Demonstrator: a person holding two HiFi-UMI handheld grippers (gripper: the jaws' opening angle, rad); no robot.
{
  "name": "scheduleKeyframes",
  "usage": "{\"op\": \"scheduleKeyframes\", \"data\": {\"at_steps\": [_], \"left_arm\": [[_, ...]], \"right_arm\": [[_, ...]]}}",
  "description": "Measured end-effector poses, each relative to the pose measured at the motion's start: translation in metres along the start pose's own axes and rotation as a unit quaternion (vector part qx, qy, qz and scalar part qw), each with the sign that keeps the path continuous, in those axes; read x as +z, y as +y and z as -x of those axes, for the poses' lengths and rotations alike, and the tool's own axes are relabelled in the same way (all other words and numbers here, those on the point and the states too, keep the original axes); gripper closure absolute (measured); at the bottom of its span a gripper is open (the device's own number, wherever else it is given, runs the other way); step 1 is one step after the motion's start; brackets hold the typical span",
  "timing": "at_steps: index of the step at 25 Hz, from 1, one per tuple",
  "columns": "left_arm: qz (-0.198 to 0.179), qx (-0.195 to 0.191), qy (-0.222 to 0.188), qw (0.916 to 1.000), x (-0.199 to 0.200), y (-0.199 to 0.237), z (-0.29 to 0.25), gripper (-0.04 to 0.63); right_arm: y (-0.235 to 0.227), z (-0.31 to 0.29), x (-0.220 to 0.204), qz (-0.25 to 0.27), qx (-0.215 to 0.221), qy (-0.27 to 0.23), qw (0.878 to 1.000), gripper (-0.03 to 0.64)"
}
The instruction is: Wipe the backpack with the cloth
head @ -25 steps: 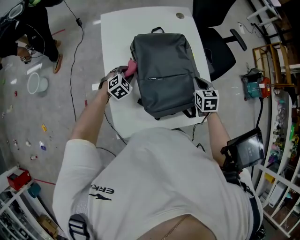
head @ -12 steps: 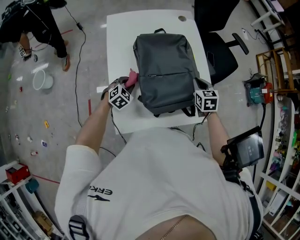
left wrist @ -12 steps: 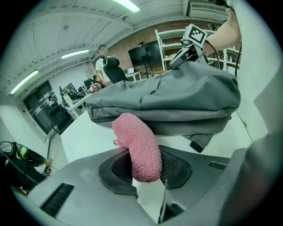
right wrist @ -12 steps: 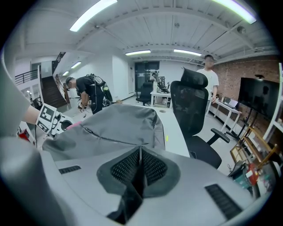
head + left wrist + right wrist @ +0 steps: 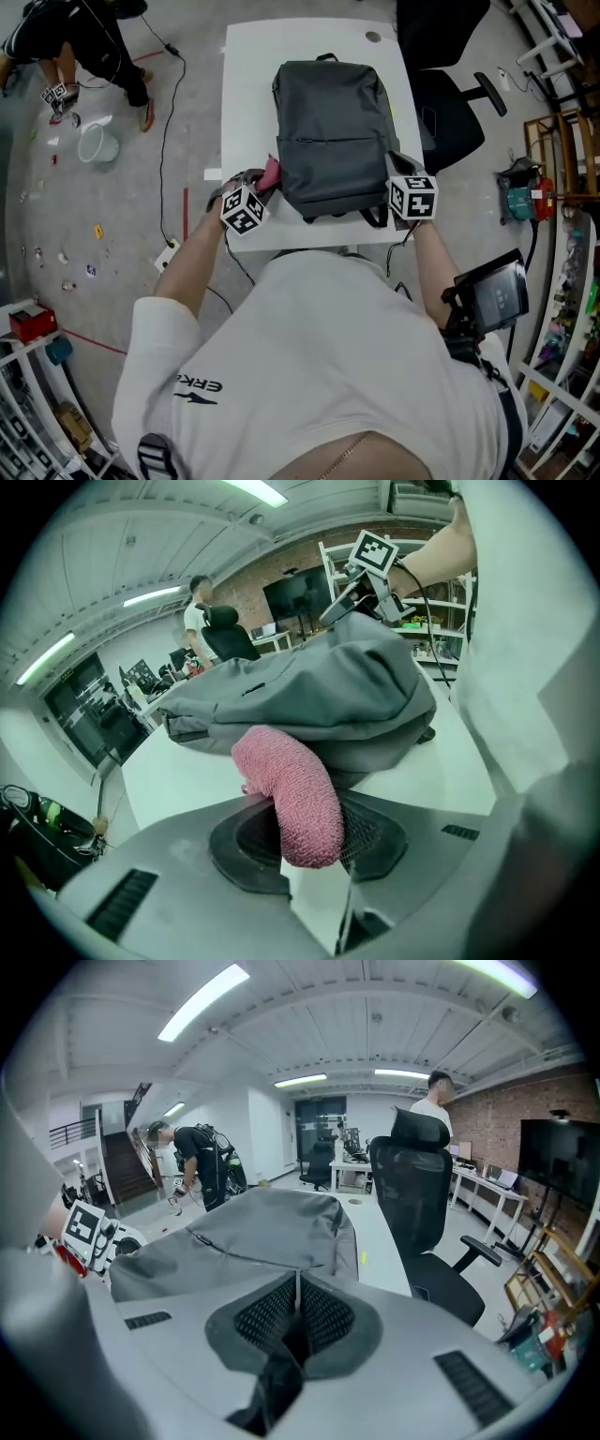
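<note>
Cloth farther down backpack side

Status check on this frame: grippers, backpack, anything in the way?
Left gripper shut on pink cloth, at near left edge of backpack. Right gripper shut on backpack strap, near right corner. Backpack flat on white table, nothing blocking.

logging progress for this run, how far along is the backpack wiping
Early stage. Done: the left claw is shut on the pink cloth, and the right claw pinches a dark strap at the near corner of the gray backpack. In hand: the cloth is at the backpack's near left edge. Left: wiping its top panel; the pictures cannot show how much is wiped.
</note>
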State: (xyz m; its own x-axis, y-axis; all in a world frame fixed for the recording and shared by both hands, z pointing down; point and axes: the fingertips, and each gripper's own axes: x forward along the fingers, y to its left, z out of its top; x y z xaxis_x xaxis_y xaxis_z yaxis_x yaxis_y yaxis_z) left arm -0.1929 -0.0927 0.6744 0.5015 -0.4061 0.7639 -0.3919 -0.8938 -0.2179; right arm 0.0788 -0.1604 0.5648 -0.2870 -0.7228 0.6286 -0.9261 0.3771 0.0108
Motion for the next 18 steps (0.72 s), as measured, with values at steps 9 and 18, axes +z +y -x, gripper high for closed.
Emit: {"op": "scheduleKeyframes", "data": {"at_steps": [9,18], "left_arm": [[0.029,0.019,0.007,0.9994,0.003,-0.043,0.021,0.5],[0.19,0.145,-0.028,0.9707,0.022,-0.01,0.045,0.5]], "right_arm": [[0.004,0.003,-0.002,-0.004,0.046,-0.014,0.999,0.603],[-0.009,0.009,0.004,-0.023,0.092,-0.028,0.995,0.603]]}}
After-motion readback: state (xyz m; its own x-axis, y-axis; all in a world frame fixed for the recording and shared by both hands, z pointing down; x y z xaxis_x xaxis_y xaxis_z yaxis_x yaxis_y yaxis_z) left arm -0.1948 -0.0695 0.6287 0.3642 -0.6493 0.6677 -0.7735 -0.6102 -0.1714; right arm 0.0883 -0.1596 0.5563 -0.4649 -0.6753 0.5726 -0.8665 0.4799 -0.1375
